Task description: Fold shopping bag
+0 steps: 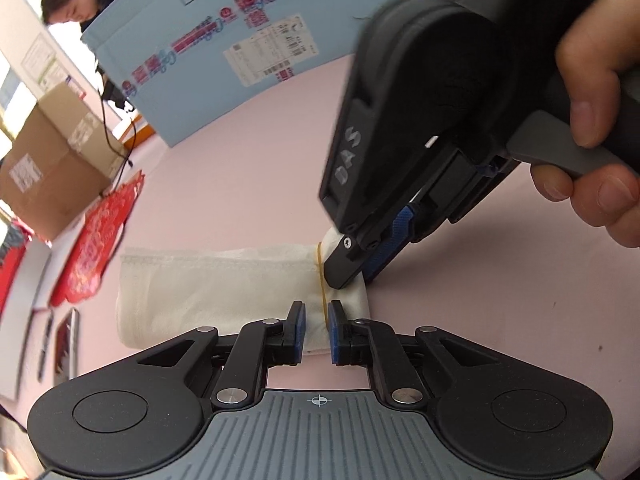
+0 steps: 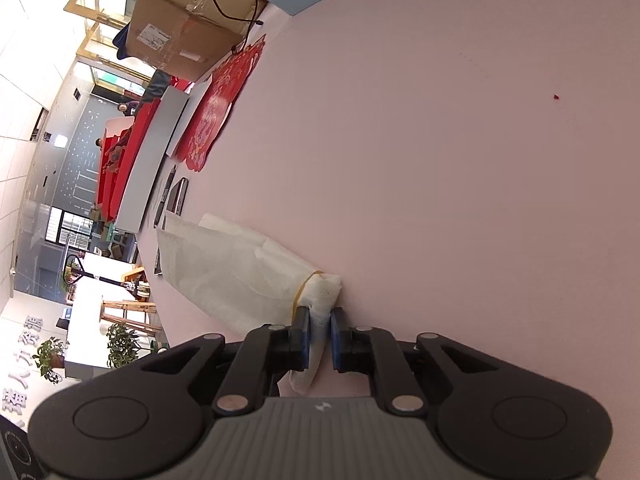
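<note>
Right wrist view: right gripper (image 2: pixel 319 336) fingers clamped on bag (image 2: pixel 240 276) end; left gripper (image 1: pixel 317 330) fingers nearly closed, contents unclear.

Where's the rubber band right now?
The rubber band circles the folded white bag near its right end in the left wrist view, beside the right gripper.

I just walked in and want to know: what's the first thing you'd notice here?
A folded white fabric shopping bag lies on the pale pink table, with a thin yellow rubber band around one end. The right gripper pinches that banded end, the left gripper is right beside it, and a red papercut decoration lies off to the side.
</note>
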The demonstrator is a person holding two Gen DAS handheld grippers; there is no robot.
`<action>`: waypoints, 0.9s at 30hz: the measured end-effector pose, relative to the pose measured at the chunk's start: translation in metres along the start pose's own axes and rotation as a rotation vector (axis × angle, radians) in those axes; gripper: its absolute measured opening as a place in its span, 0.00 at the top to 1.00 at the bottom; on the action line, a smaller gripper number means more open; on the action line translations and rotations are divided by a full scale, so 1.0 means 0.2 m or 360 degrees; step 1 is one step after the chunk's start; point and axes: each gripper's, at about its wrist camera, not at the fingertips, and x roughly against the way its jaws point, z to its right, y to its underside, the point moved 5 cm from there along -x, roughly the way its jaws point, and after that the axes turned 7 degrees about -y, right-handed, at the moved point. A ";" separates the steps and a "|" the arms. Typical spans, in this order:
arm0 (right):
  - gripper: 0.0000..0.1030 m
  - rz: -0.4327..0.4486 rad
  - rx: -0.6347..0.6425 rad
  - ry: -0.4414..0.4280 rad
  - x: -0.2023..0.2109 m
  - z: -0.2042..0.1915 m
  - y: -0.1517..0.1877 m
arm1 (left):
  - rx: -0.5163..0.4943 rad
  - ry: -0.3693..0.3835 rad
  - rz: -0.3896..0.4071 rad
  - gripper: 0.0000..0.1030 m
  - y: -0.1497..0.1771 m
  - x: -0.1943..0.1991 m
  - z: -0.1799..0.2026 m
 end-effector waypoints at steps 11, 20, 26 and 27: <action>0.91 -0.0045 0.0183 0.0031 -0.01 -0.04 0.00 | 0.0442 -0.0096 0.0092 0.59 0.04 -0.13 -0.30; 0.90 -0.0017 0.0682 0.0193 -0.02 -0.17 0.08 | 0.0658 -0.0040 -0.0026 0.42 0.09 -0.32 -0.50; 0.74 0.0051 0.0790 0.0212 0.00 -0.23 0.07 | 0.0524 -0.0125 0.0105 0.43 0.13 -0.27 -0.43; 0.70 0.0062 0.0771 0.0198 -0.01 -0.24 0.05 | 0.0524 -0.0118 0.0114 0.43 0.13 -0.27 -0.43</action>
